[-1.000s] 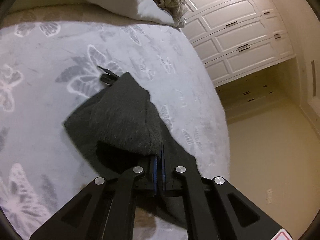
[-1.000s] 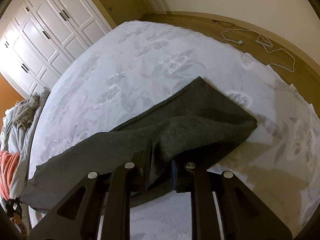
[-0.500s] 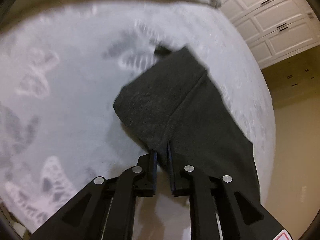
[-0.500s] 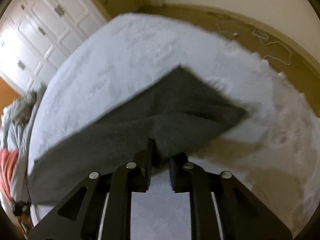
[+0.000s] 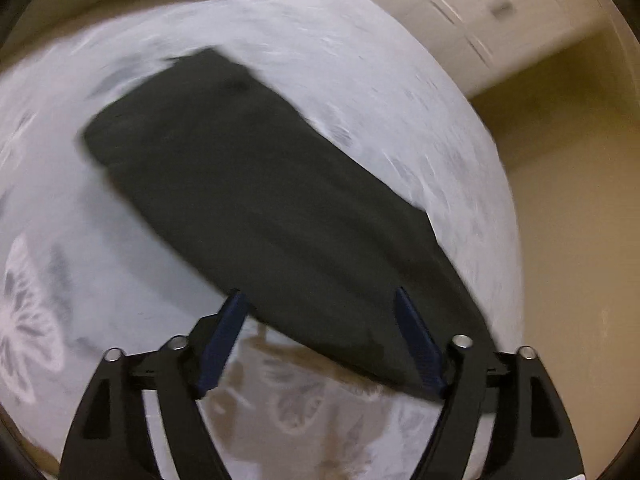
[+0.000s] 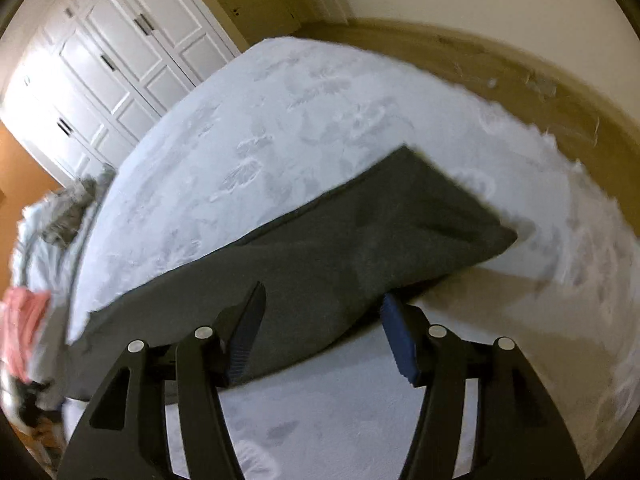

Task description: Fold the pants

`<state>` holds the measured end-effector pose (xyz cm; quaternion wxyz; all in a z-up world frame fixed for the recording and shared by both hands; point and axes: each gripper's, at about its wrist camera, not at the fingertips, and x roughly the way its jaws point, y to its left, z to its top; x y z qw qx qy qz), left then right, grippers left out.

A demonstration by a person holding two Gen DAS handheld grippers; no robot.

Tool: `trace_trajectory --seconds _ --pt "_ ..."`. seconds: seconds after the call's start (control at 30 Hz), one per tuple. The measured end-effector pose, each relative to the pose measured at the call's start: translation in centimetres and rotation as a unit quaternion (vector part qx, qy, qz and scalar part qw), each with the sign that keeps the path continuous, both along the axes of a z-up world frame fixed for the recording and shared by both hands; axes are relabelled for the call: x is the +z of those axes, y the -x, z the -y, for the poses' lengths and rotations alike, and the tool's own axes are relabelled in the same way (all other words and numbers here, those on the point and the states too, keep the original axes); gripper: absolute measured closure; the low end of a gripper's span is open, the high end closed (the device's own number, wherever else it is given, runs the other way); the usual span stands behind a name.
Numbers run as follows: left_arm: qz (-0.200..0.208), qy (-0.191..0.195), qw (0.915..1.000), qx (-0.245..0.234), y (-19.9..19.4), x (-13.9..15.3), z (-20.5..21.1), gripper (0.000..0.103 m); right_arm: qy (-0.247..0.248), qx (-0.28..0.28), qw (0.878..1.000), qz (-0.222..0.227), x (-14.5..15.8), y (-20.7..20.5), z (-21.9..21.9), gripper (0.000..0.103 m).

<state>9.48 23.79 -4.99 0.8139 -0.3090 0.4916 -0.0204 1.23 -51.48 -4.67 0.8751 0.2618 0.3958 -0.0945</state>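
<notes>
The dark grey pants (image 5: 260,184) lie folded lengthwise as a long flat strip on the pale butterfly-print bed cover (image 5: 60,240). My left gripper (image 5: 320,304) is open and empty, its blue pads spread just over the strip's near edge. In the right wrist view the same pants (image 6: 340,248) stretch from lower left to a squared end at the right. My right gripper (image 6: 324,308) is open and empty at the pants' near edge.
White panelled wardrobe doors (image 6: 104,64) stand beyond the bed. A heap of grey and pink bedding (image 6: 28,312) lies at the bed's far left. Wooden floor (image 6: 520,68) borders the bed, with floor past its edge (image 5: 568,240) in the left wrist view.
Both grippers were shut on the pants' edge and are now open. The lifted fold has dropped and the pants lie flat. Both grippers have pulled back slightly.
</notes>
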Motion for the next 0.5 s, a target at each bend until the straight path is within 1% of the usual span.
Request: trace_trajectory --seconds 0.03,0.07,0.1,0.13,0.17,0.2,0.23,0.27,0.3,0.33,0.37,0.4,0.43,0.5 --pt "-0.007 -0.017 0.9997 -0.014 -0.5 -0.4 1.1 0.027 0.009 -0.006 1.000 -0.005 -0.2 -0.4 0.3 0.048" --pt "-0.017 -0.031 0.9990 -0.029 -0.8 -0.9 2.3 0.027 0.012 -0.023 1.000 -0.009 -0.7 -1.2 0.9 0.071" --pt "-0.027 -0.040 0.9980 -0.040 -1.1 -1.5 3.2 0.027 0.012 -0.032 0.999 -0.007 -0.5 -1.6 1.3 0.091" --pt "-0.034 -0.050 0.9972 -0.043 -1.2 -2.0 3.6 0.027 0.015 -0.040 0.999 0.018 1.0 -1.6 1.6 0.101" --pt "-0.036 -0.065 0.9963 -0.042 -1.2 -2.5 3.9 0.027 0.014 -0.032 0.996 0.079 3.4 -0.9 1.4 0.101" --pt "-0.038 -0.083 0.9948 -0.046 -1.3 -2.8 4.3 0.027 0.026 -0.021 0.992 0.122 5.5 -0.1 1.0 0.101" --pt "-0.039 -0.095 0.9934 -0.052 -1.4 -2.9 4.7 0.027 0.051 -0.010 0.987 0.154 7.4 0.7 0.6 0.101" --pt "-0.038 -0.109 0.9915 -0.060 -1.2 -3.0 5.2 0.027 0.083 -0.006 0.984 0.159 7.8 1.1 0.6 0.101" --pt "-0.035 -0.124 0.9893 -0.068 -1.0 -2.9 5.5 0.027 0.082 -0.012 0.987 0.135 6.6 0.7 1.2 0.101" --pt "-0.033 -0.129 0.9886 -0.071 -1.1 -3.1 5.7 0.027 0.047 -0.022 0.996 0.079 3.4 -0.2 2.7 0.101" --pt "-0.032 -0.129 0.9886 -0.070 -1.2 -3.0 5.8 0.027 0.011 -0.034 0.999 0.014 -0.3 -0.9 3.9 0.101" --pt "-0.033 -0.127 0.9890 -0.069 -1.4 -3.1 5.7 0.027 0.007 -0.039 0.999 -0.024 -2.3 -1.1 4.3 0.101" --pt "-0.034 -0.122 0.9897 -0.067 -1.5 -3.1 5.6 0.027 0.015 -0.028 0.998 -0.047 -3.4 -1.2 4.2 0.101" --pt "-0.036 -0.110 0.9914 -0.062 -1.6 -3.2 5.7 0.027 0.054 -0.016 0.998 -0.039 -2.0 -1.2 3.4 0.099"
